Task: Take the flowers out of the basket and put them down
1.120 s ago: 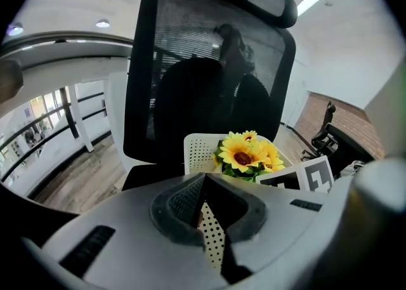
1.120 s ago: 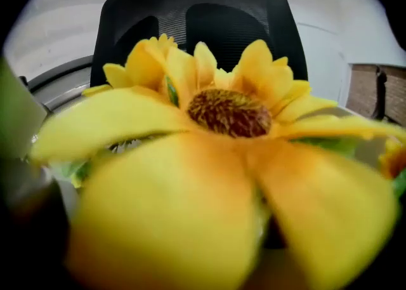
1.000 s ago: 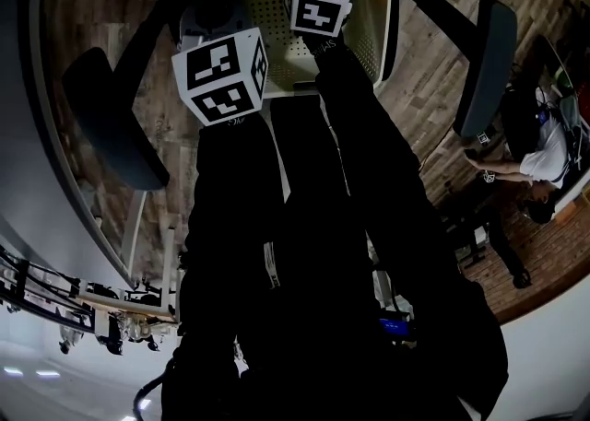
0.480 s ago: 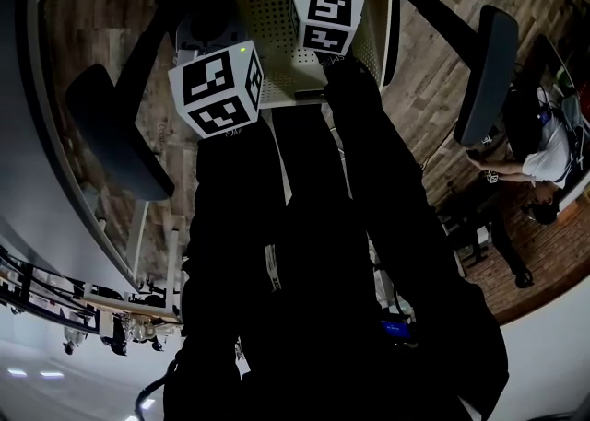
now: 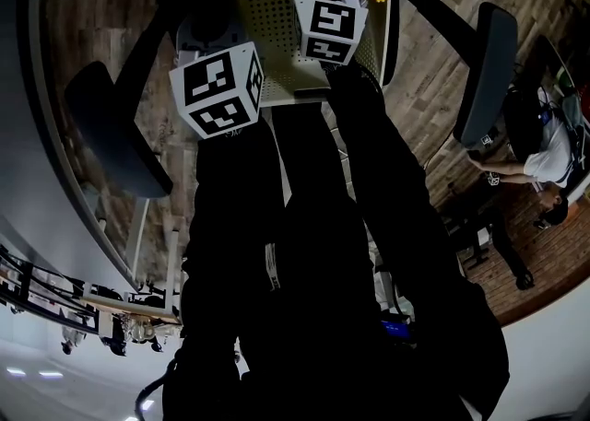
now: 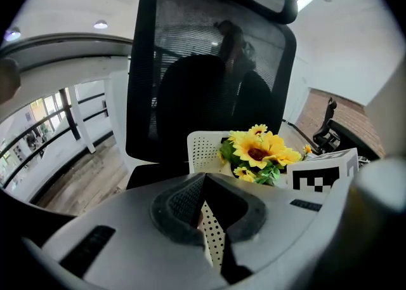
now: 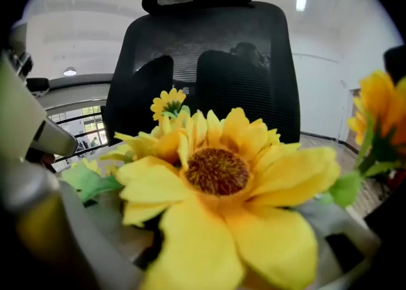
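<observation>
The left tongs are closed tight on the thin, hole-dotted wall of the white basket, which stands pinched edge-on between the two pads at the bottom middle of the left gripper view. Just past that grip, right of centre in the same view, the flowers, a bunch of yellow sunflowers with green leaves, rise above the basket's far wall, with the marker cube of the other tongs right beside them.

The right tongs have just been closing and now stand partly closed around the flowers. One big bloom fills the centre of the right gripper view and sits between the grey jaws, hiding the spot where the pads meet the stems.

In the head view the bunch is at the top edge, touching the upper side of the right marker cube and over the basket's pale inside. A black mesh office chair stands behind the basket. A person sits over the wood floor at the right edge of the head view.
</observation>
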Demonstrator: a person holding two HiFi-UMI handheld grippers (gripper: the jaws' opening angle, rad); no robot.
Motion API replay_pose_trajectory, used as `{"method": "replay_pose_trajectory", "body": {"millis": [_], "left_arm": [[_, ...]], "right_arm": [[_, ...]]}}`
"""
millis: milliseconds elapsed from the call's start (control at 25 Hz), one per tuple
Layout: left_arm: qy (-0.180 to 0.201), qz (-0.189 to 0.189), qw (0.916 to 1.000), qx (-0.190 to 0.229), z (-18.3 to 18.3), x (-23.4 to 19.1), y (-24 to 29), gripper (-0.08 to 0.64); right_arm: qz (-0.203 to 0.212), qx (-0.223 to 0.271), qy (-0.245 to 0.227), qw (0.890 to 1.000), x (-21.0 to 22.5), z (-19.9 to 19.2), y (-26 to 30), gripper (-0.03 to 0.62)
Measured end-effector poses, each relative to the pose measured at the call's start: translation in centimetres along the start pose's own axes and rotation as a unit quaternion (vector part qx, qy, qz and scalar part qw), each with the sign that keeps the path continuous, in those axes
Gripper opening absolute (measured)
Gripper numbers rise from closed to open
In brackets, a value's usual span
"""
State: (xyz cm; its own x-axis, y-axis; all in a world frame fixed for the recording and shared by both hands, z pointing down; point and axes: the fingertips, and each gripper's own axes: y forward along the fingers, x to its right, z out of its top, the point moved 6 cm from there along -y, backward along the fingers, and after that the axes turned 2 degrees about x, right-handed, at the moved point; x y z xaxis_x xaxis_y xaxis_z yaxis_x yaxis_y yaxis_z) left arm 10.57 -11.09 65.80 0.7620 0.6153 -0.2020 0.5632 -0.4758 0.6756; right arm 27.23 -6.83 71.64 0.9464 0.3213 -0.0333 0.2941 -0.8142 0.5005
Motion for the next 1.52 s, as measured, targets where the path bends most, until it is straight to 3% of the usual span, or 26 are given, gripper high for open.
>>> {"method": "replay_pose_trajectory", "body": {"millis": [360, 720, 920, 1240, 1520], "left_arm": [[-0.003, 0.009, 0.9997, 0.021, 1.4, 0.1, -4.3, 0.003], [-0.031, 0.031, 0.9969, 0.066, 7.0, 1.8, -14.4, 0.003], [-0.052, 0.055, 0.9922, 0.099, 10.5, 1.9, -20.6, 0.003], [-0.103, 0.119, 0.9747, 0.159, 13.9, -1.0, -32.2, 0.003], [-0.157, 0.193, 0.9495, 0.191, 13.8, -6.8, -40.4, 0.003]], "right_arm": [[0.008, 0.034, -0.012, 0.999, -0.9, 4.2, -5.6, 0.305], [0.044, 0.067, -0.028, 0.996, -3.1, 13.9, -15.3, 0.307], [0.087, 0.089, -0.053, 0.991, -5.3, 20.1, -20.2, 0.307], [0.175, 0.118, -0.092, 0.973, -11.9, 27.9, -27.6, 0.307], [0.251, 0.125, -0.112, 0.953, -20.5, 32.6, -30.8, 0.307]]}}
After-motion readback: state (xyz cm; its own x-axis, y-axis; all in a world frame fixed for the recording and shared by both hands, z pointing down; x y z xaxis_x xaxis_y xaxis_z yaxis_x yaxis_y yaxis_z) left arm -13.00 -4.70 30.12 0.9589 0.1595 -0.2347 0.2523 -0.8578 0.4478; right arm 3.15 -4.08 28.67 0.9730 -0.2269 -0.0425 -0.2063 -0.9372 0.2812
